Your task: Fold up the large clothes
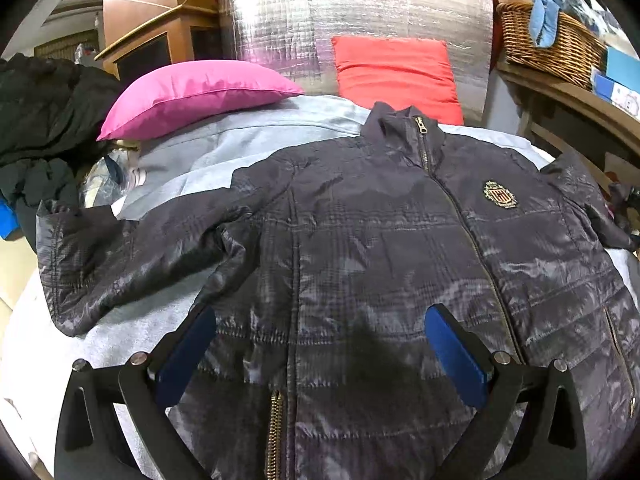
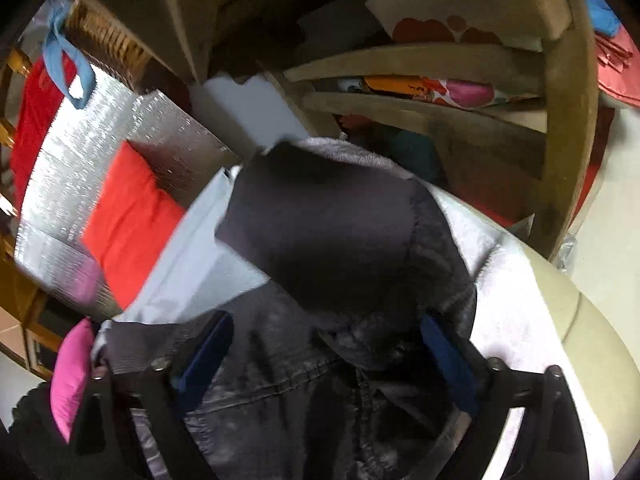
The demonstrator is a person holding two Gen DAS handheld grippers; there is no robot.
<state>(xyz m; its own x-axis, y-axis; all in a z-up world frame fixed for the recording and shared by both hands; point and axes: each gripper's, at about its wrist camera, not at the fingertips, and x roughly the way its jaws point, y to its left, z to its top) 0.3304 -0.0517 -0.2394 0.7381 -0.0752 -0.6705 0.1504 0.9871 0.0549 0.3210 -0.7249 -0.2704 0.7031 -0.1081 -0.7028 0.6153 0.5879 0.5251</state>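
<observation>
A dark navy quilted jacket (image 1: 380,240) lies front up on a pale grey cover (image 1: 192,168), zipped, with a gold crest (image 1: 500,194) on the chest. Its one sleeve (image 1: 120,252) is spread out to the left. My left gripper (image 1: 322,312) hovers open over the jacket's lower front, with blue pads (image 1: 456,356) wide apart. The right wrist view is blurred. There my right gripper (image 2: 326,320) stands open, its fingers (image 2: 208,356) on either side of the jacket's other sleeve (image 2: 340,240), which stretches away toward the bed's edge. I see no pad pressing on the cloth.
A pink pillow (image 1: 192,96) and a red pillow (image 1: 396,72) lean at the head, against a silver foil sheet (image 1: 360,12). A heap of black clothes (image 1: 44,112) lies at left. A wicker basket (image 1: 552,40) stands on a wooden shelf (image 2: 440,92) at right.
</observation>
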